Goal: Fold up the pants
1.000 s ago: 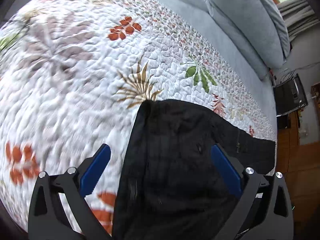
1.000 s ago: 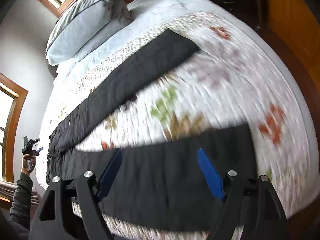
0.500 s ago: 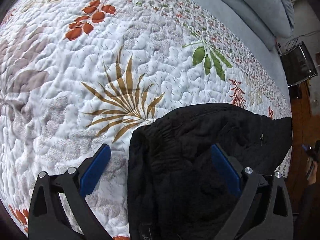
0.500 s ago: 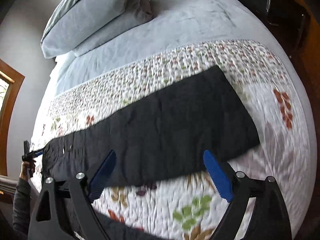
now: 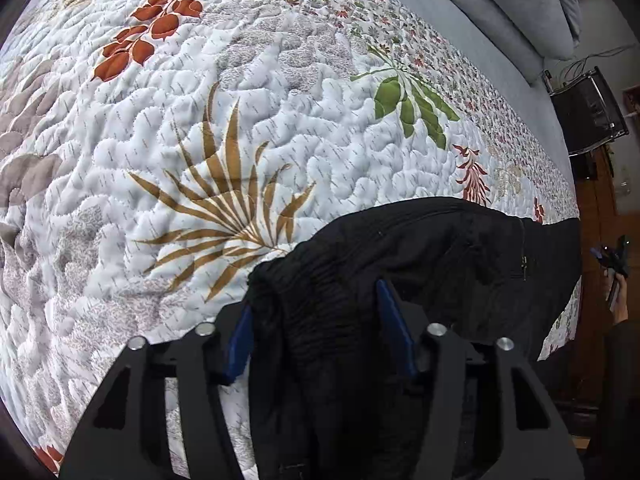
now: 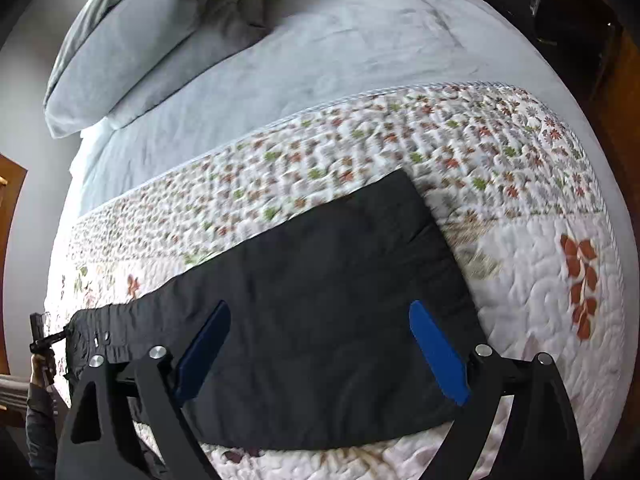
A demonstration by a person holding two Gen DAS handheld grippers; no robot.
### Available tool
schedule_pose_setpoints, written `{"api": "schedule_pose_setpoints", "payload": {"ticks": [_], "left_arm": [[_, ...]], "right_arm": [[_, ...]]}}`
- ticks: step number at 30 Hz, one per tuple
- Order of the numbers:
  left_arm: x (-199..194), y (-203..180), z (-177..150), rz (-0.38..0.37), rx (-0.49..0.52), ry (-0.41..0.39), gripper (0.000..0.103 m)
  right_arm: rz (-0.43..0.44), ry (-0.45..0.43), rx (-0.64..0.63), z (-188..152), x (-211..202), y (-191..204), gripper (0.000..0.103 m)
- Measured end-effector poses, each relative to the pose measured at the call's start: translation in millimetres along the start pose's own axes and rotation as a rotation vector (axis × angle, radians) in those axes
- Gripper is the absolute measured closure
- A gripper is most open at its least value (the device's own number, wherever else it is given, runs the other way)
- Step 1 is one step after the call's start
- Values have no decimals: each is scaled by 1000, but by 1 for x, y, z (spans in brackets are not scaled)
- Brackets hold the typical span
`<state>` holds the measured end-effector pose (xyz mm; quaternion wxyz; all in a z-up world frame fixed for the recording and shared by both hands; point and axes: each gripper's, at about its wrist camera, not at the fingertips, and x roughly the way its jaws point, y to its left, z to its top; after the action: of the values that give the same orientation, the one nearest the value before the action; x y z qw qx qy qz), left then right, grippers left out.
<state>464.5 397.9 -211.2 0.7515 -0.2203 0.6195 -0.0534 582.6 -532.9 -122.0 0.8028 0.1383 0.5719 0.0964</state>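
Black pants (image 6: 320, 300) lie flat on a floral quilt (image 6: 520, 280), one leg end toward the right. In the left wrist view the waistband end of the pants (image 5: 420, 264) is bunched between my left gripper's (image 5: 316, 320) blue fingers (image 5: 390, 320), which have closed in around the fabric. My right gripper (image 6: 320, 344) is open and empty, hovering just above the pant leg with its blue pads (image 6: 436, 352) spread wide. The left gripper also shows small in the right wrist view (image 6: 40, 340) at the waistband.
The quilt (image 5: 200, 140) covers the foot of a bed with a grey sheet (image 6: 340, 48) and grey pillows (image 6: 140, 32) at the head. A dark chair (image 5: 588, 112) and wooden floor lie beyond the bed's edge.
My left gripper has moved in on the waistband and its fingers have narrowed onto the fabric. My right gripper has moved across the bed and down over the far pant leg.
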Motion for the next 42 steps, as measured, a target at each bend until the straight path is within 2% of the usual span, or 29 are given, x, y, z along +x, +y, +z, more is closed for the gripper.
{"api": "schedule_pose_setpoints", "payload": {"ticks": [3,6,11,15,24,26,27,28,29,30,31,33,35,42], "left_arm": [[1,3,2,-11,-17,-13,63],[2,4,2,-11,-25,-25,68],[3,9,0,-42,-50,-44,69],[2,10,0,-48,-50,-47,69],[6,9,5,-35,-54,-36,69],[6,8,5,-30,-51,-39,70],[7,7,6,-28,-50,-41,72],[7,6,6,-26,-51,-47,73],[7,6,5,-27,-54,-53,75],[6,7,5,-27,-60,-61,82],[6,8,4,-14,-66,-73,86],[4,10,2,-23,-80,-90,87],[2,8,-1,-21,-86,-110,88],[-20,-1,-3,-29,-87,-187,89]], "right_arm": [[-8,-10,-1,17,5,-13,11],[-20,7,-10,31,19,-23,10],[-32,76,-74,45,50,-28,10],[-43,66,-69,59,59,-41,10],[34,118,-93,79,90,-36,9],[23,118,-102,77,90,-35,22],[24,112,-97,77,88,-36,41],[40,105,-89,76,84,-38,66],[53,84,-94,75,75,-40,76],[64,77,-98,72,69,-42,84],[82,74,-105,69,64,-41,90],[103,74,-128,62,53,-38,93],[85,68,-144,56,43,-35,95],[55,-28,-171,50,-10,-32,97]]}}
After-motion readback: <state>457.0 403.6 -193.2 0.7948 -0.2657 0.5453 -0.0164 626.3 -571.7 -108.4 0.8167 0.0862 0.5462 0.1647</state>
